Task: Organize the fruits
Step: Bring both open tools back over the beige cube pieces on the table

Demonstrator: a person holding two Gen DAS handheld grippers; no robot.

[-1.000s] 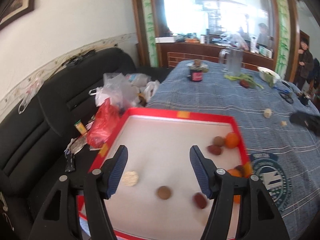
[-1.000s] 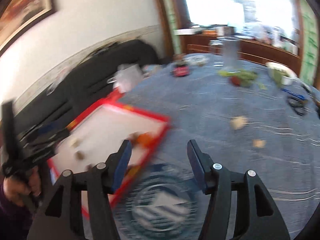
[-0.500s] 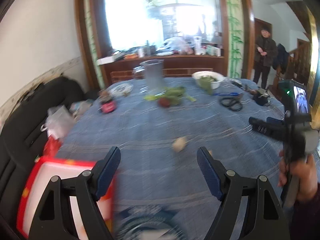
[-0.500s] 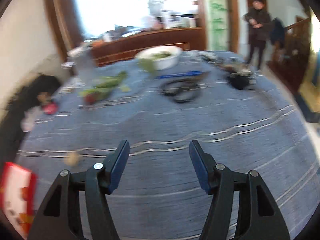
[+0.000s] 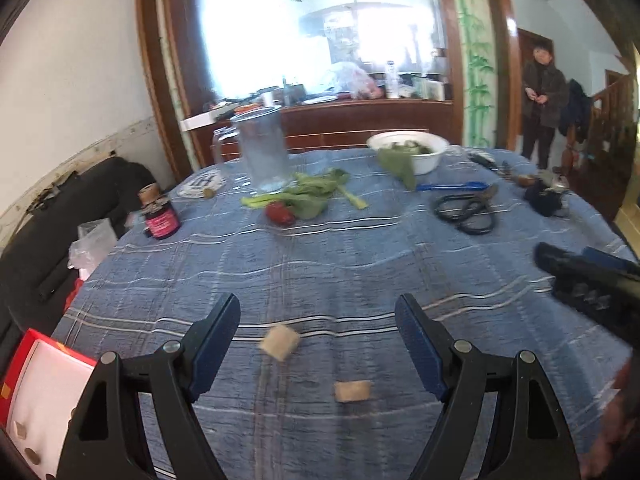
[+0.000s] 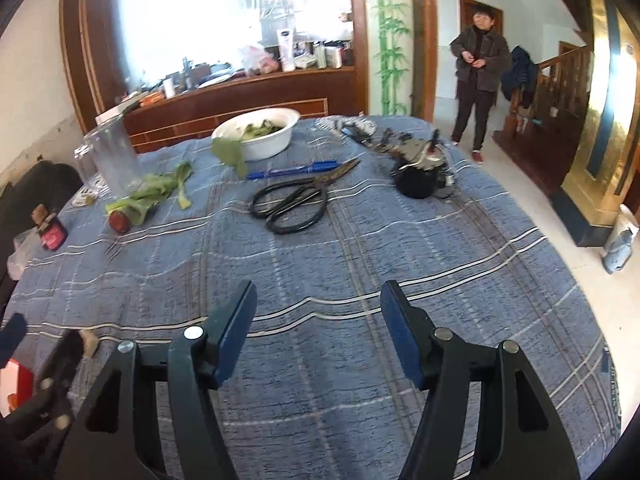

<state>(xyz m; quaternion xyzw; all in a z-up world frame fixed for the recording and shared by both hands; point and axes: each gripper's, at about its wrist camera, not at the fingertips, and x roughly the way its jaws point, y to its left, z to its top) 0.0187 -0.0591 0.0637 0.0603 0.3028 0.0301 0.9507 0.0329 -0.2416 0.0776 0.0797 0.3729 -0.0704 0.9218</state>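
My left gripper (image 5: pixel 318 344) is open and empty above the blue tablecloth. Two pale fruit pieces lie between its fingers: one cube (image 5: pixel 280 342) and one flatter piece (image 5: pixel 352 391). The red-rimmed white tray (image 5: pixel 38 384) shows at the lower left with small pieces in it. A red fruit (image 5: pixel 279 213) lies by green leaves (image 5: pixel 308 194). My right gripper (image 6: pixel 318 332) is open and empty over bare cloth; it also shows in the left wrist view (image 5: pixel 588 284). The red fruit (image 6: pixel 120 221) and one pale piece (image 6: pixel 89 342) show at the left of the right wrist view.
On the table stand a glass pitcher (image 5: pixel 262 152), a white bowl of greens (image 5: pixel 412 152), black scissors (image 6: pixel 296 200), a blue pen (image 6: pixel 292 170), a dark jar (image 5: pixel 160 218) and a black object (image 6: pixel 418 176). A black sofa (image 5: pixel 60 216) is at the left. A person (image 6: pixel 478 76) stands beyond.
Both grippers have swung right, away from the tray, toward the middle of the table. The tray went from centre to the lower left edge. The pale pieces now lie between the left fingers.
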